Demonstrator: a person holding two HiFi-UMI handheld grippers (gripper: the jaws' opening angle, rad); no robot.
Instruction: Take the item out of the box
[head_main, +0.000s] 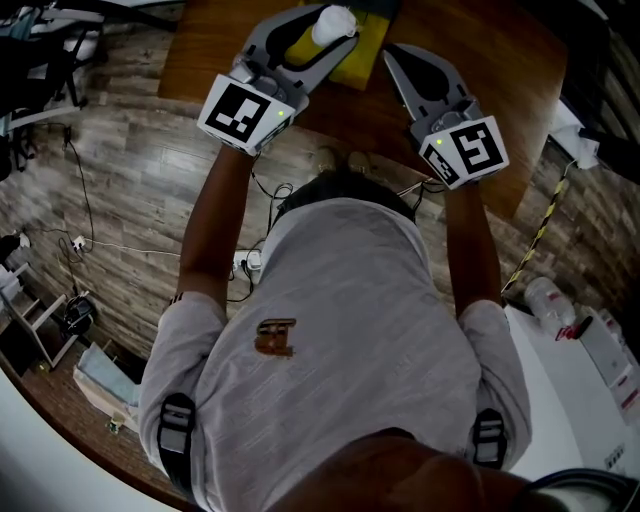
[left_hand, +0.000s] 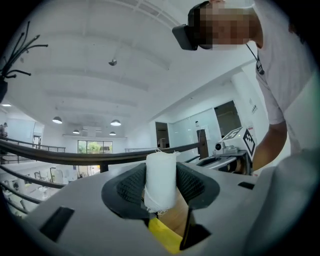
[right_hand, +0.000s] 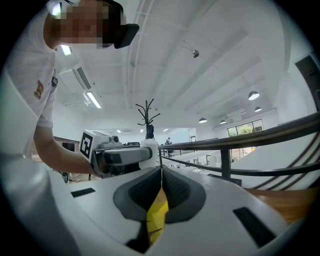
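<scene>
The white roll (left_hand: 160, 181) is clamped between the pads of the left gripper (head_main: 318, 38). The pads are spread to the roll's width and pressed against its sides, and frayed threads are seen at its lower edge. In the head view the roll is found at twelve o'clock, held over the left part of the yellow box (head_main: 366, 52), which lies on the wooden table (head_main: 470, 45). The roll is gripped at mid-height and held upright between the pads, a hold judged to suit drawing it straight out past the box walls without snagging. From its place above the box, it is judged to be out, with only a set-down on the table left.

The jaws of the right gripper (right_hand: 161, 175) are closed together at the tips, at three o'clock of the box and right at its edge. Yellow is seen through the gap beneath the pads, but whether a thin flap is pinched there cannot be told. That placement is judged to be meant to steady the box while the item is taken out.
</scene>
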